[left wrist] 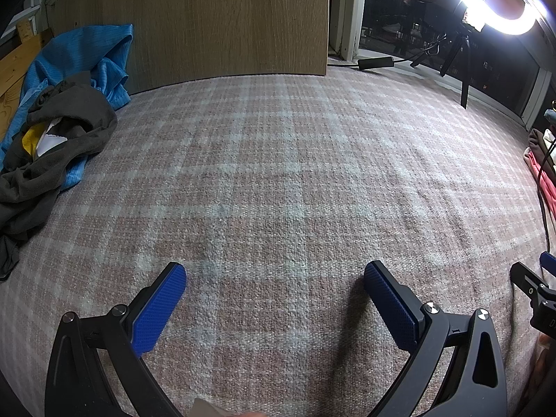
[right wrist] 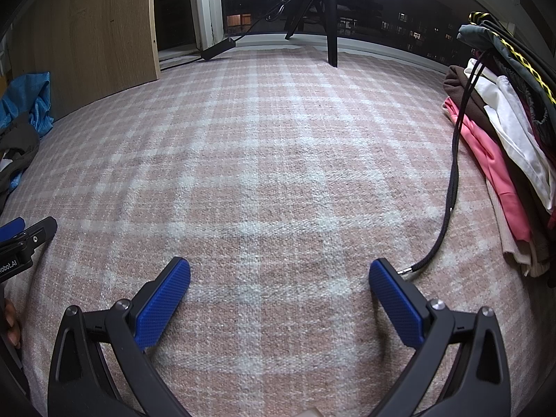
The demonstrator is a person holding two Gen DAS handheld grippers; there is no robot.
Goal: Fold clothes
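A heap of unfolded clothes lies at the far left: a dark grey garment (left wrist: 59, 139) on top of a blue one (left wrist: 83, 55). It also shows at the left edge of the right wrist view (right wrist: 31, 104). A stack of folded clothes (right wrist: 500, 139), pink, white, brown and dark, sits at the right. My left gripper (left wrist: 274, 274) is open and empty over the pink plaid blanket (left wrist: 278, 173). My right gripper (right wrist: 278, 271) is open and empty over the same blanket (right wrist: 260, 139), beside the left one.
A wooden panel (left wrist: 208, 17) stands at the back left. A tripod leg (right wrist: 330, 27) and a ring light (left wrist: 500, 10) stand by the dark window. A black drawstring cord (right wrist: 451, 173) trails from the folded stack onto the blanket near my right gripper.
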